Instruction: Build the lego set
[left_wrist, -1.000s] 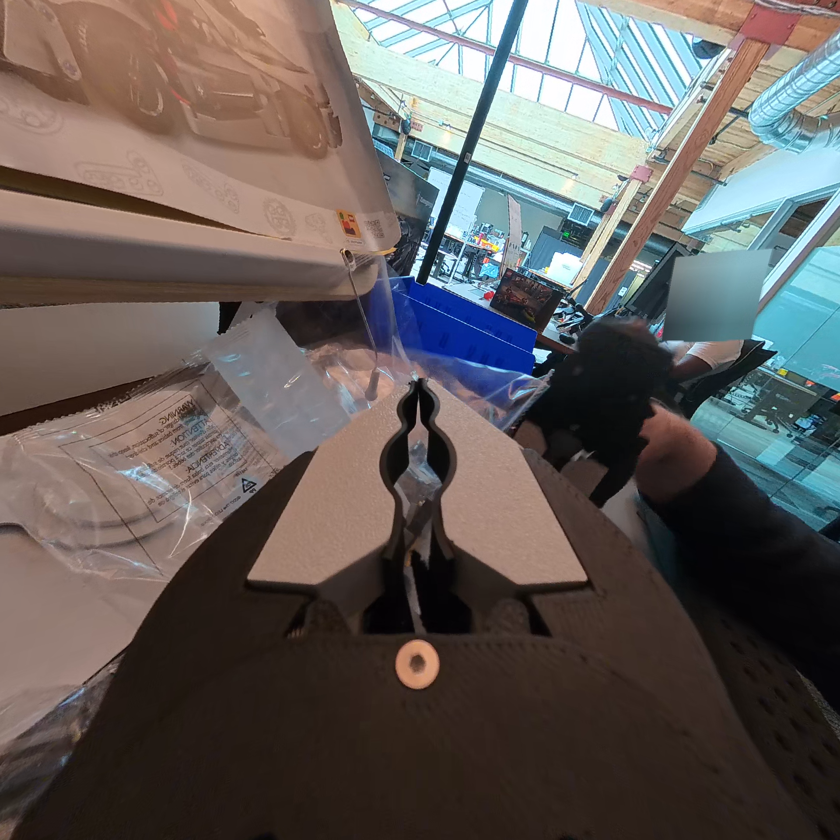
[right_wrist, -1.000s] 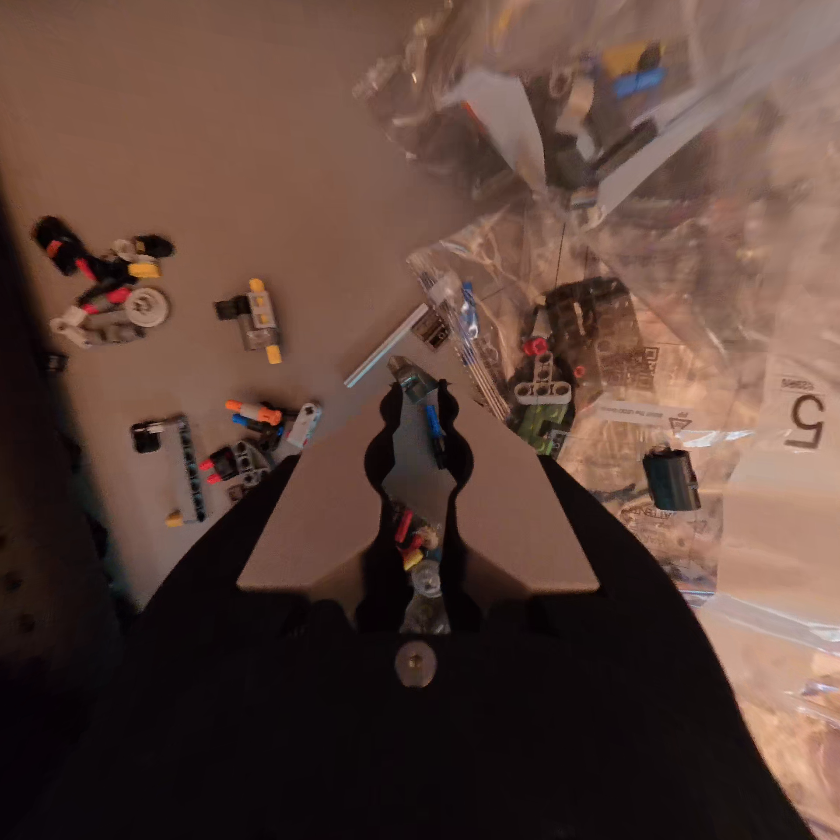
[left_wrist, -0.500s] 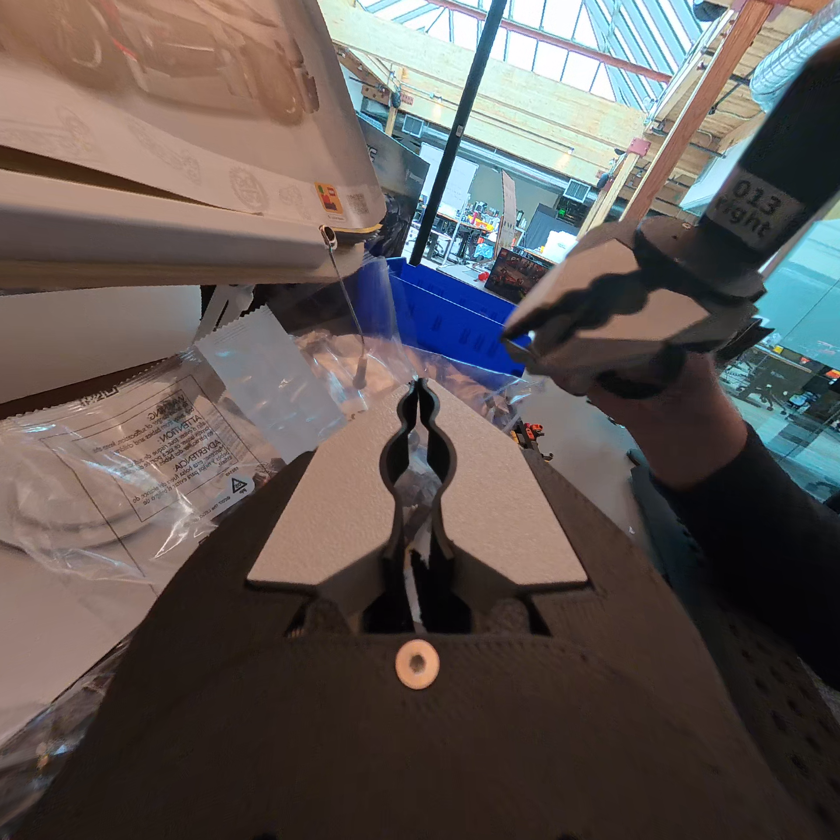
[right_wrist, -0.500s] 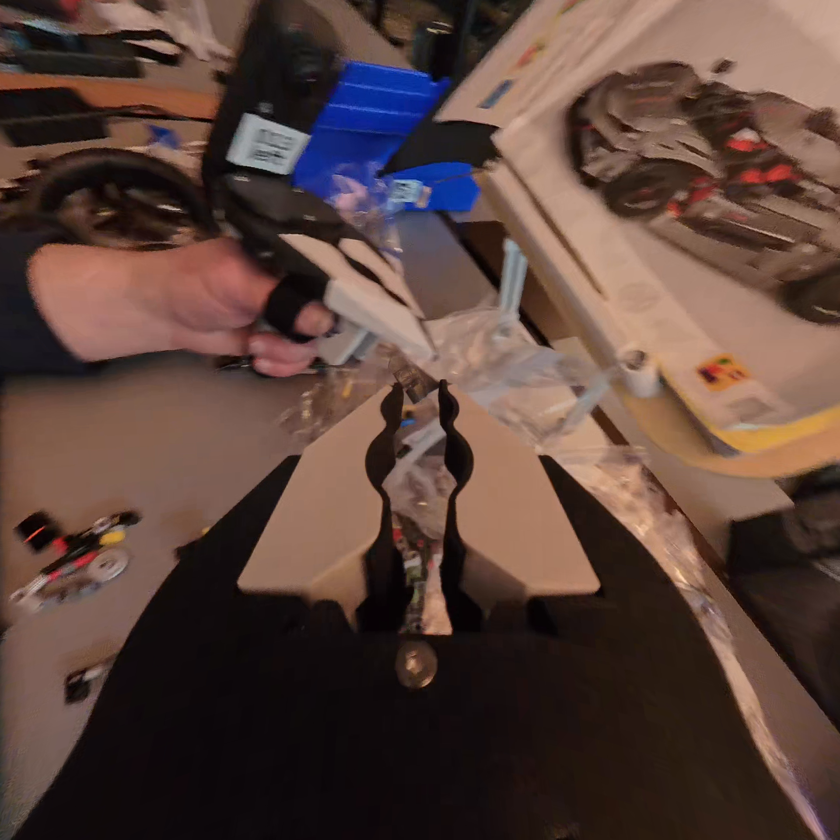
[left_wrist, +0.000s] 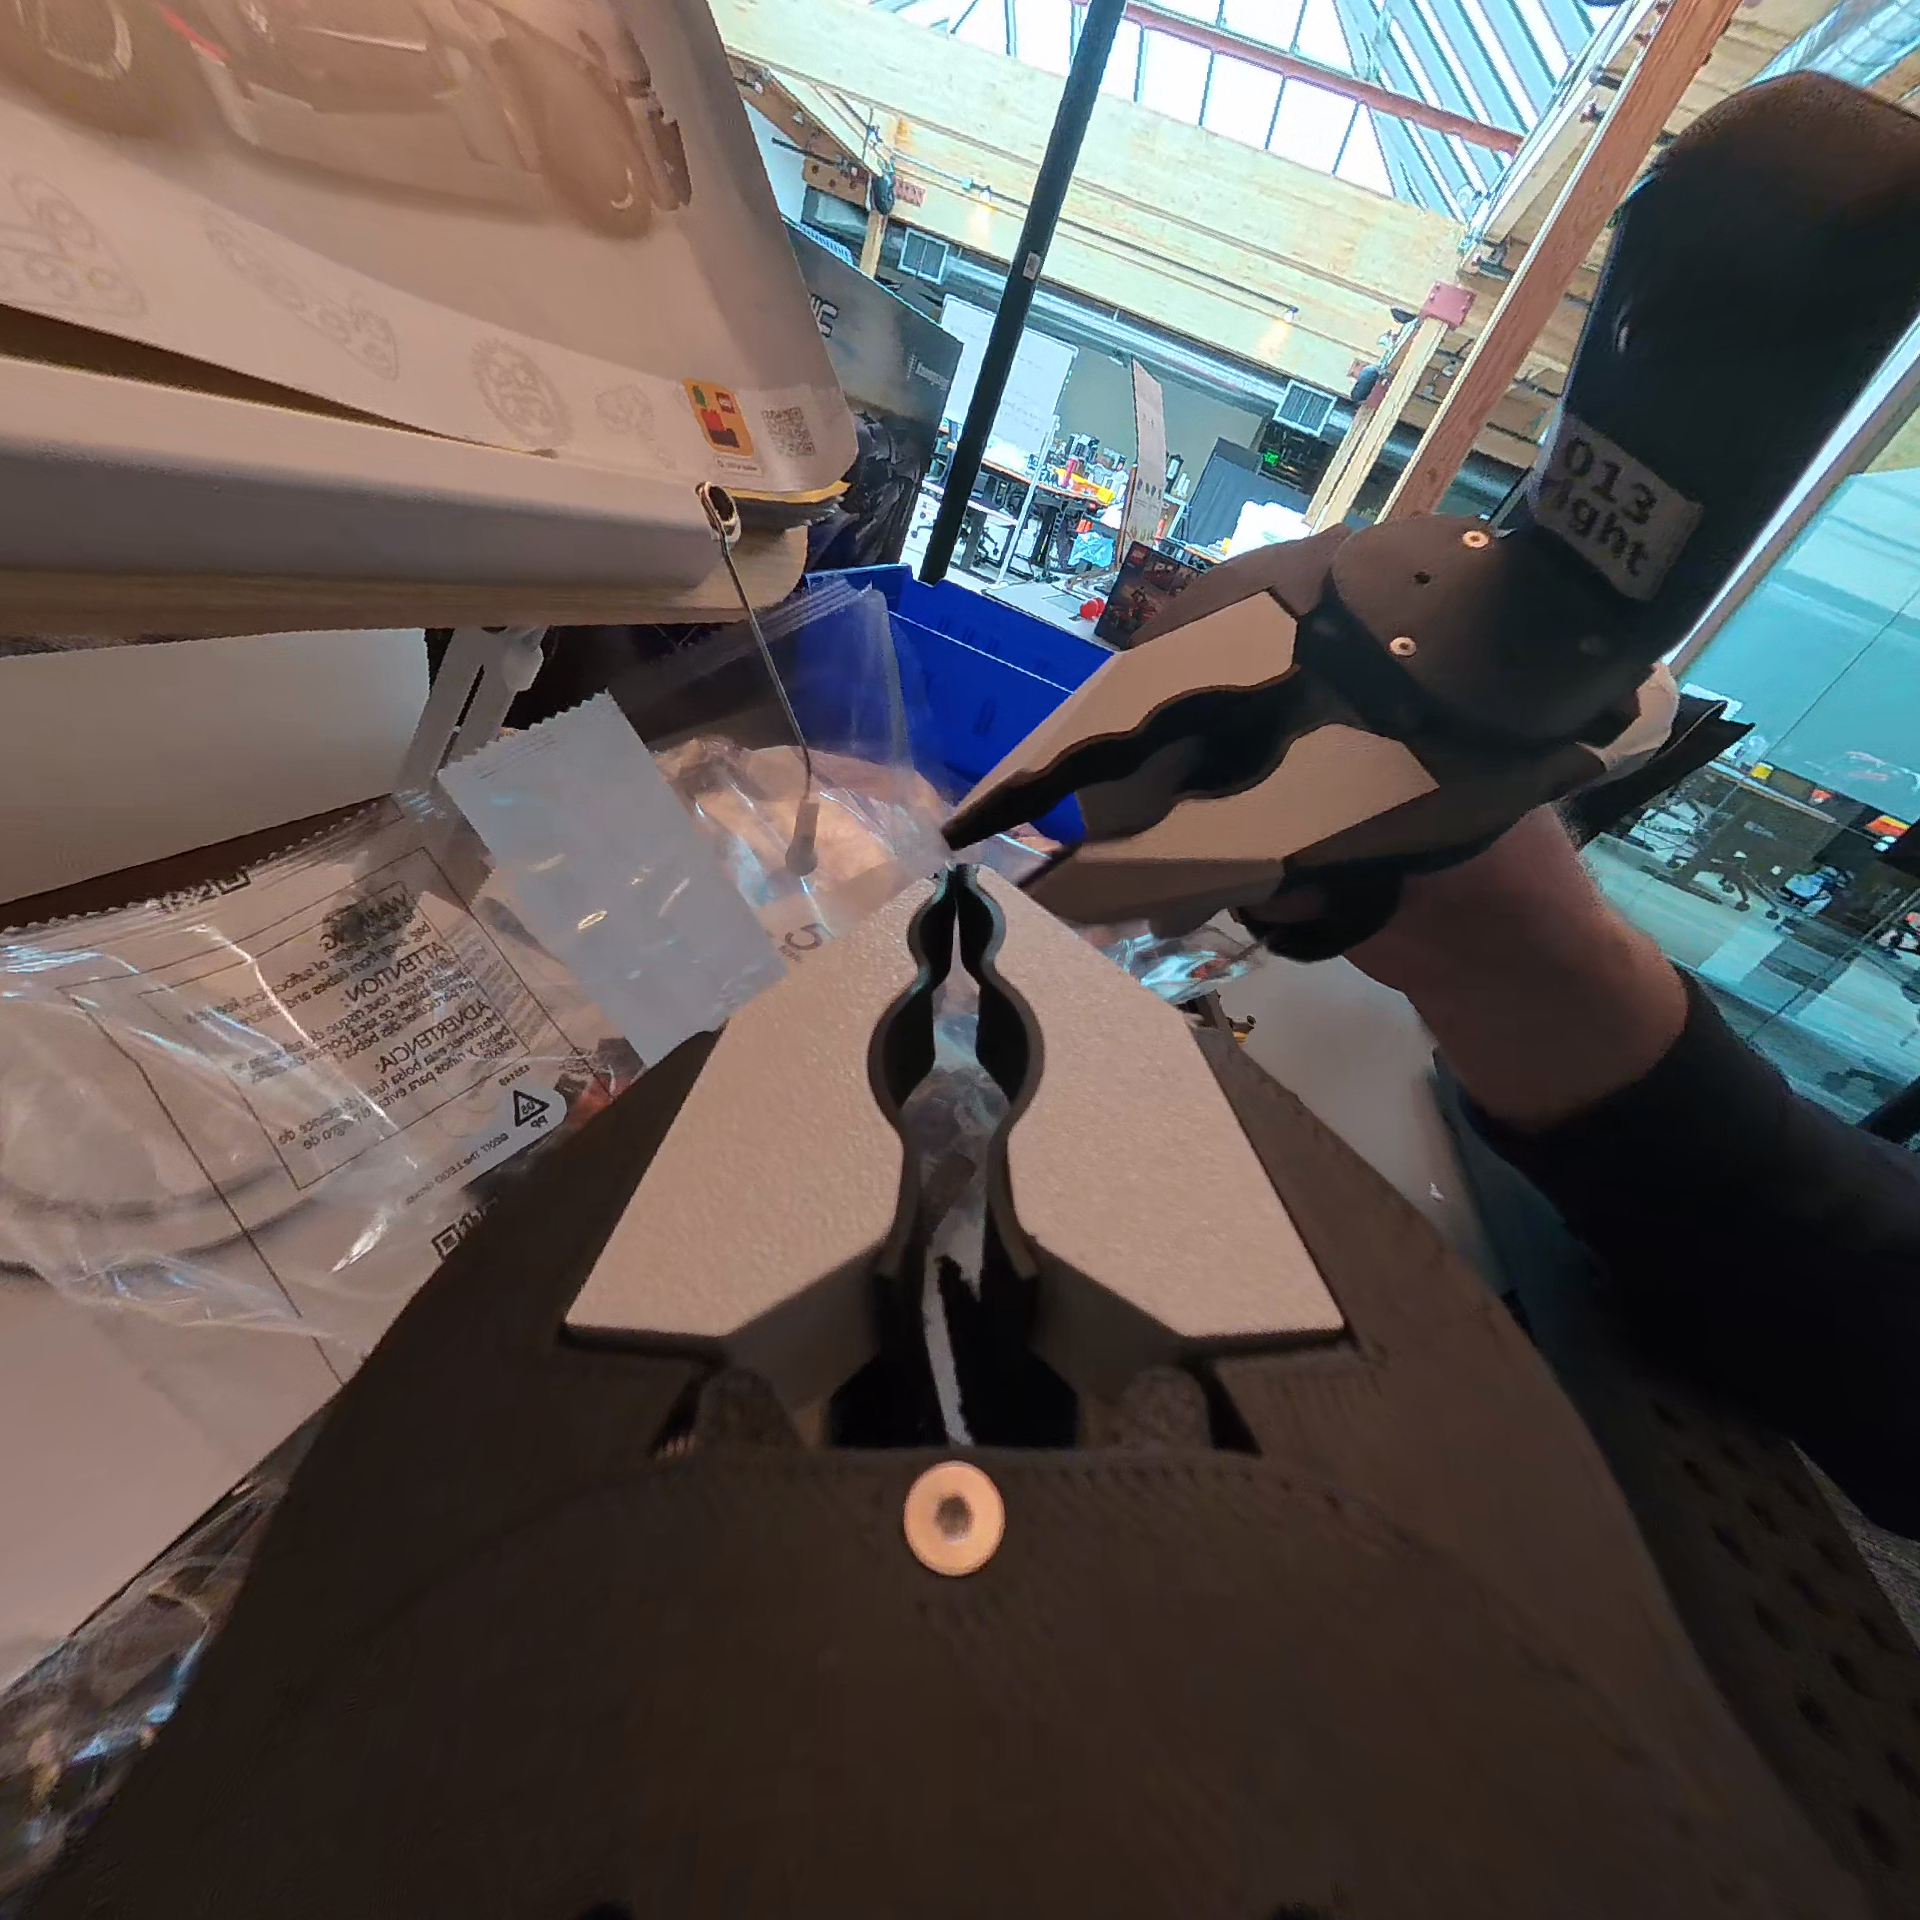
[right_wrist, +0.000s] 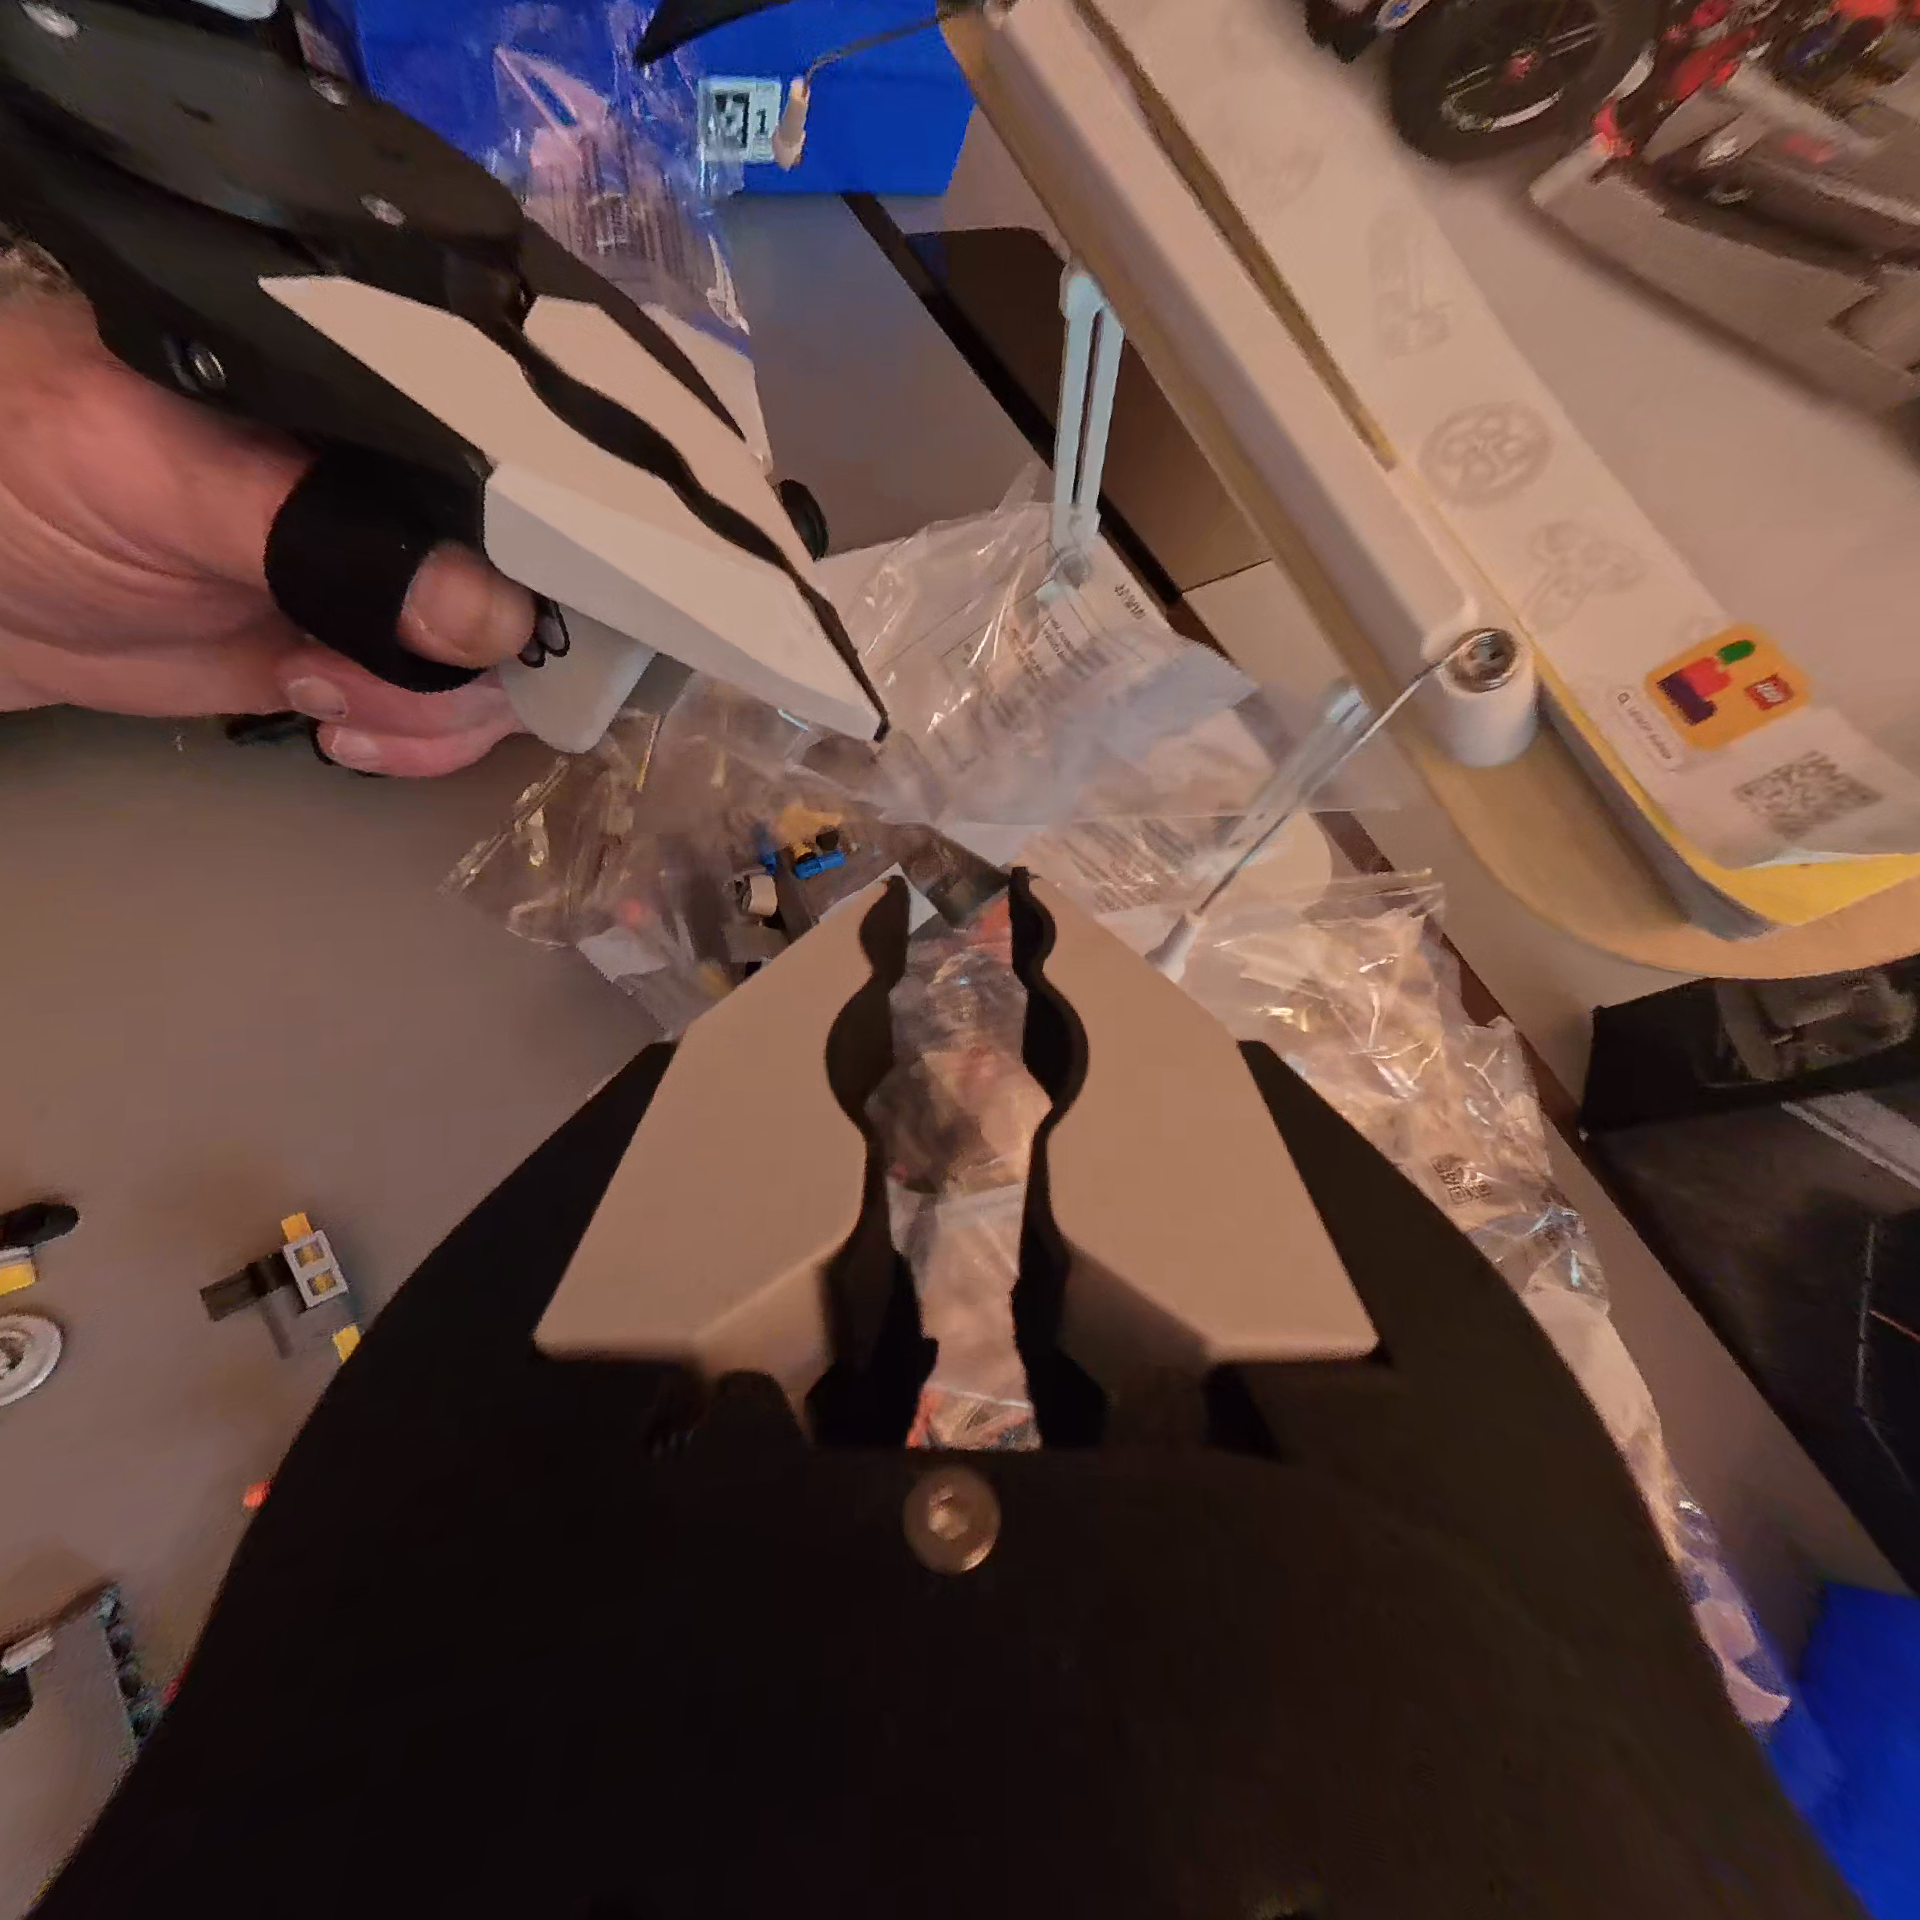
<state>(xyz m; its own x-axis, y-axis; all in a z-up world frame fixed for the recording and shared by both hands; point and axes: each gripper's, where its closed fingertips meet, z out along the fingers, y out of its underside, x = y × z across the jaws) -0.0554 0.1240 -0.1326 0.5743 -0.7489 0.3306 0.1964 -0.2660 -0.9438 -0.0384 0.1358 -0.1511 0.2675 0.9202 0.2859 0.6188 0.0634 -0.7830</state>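
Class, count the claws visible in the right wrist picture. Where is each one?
2. The right claw fills the lower centre, open above a bag pile; the left claw sits upper left, shut on a clear bag.

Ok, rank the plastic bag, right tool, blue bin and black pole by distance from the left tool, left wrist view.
1. plastic bag, pinched in the left tool
2. right tool, just right of the tips
3. blue bin, behind, centre
4. black pole, beyond the bin

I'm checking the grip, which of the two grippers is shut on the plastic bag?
The left gripper, pinching the bag; the right gripper is open.
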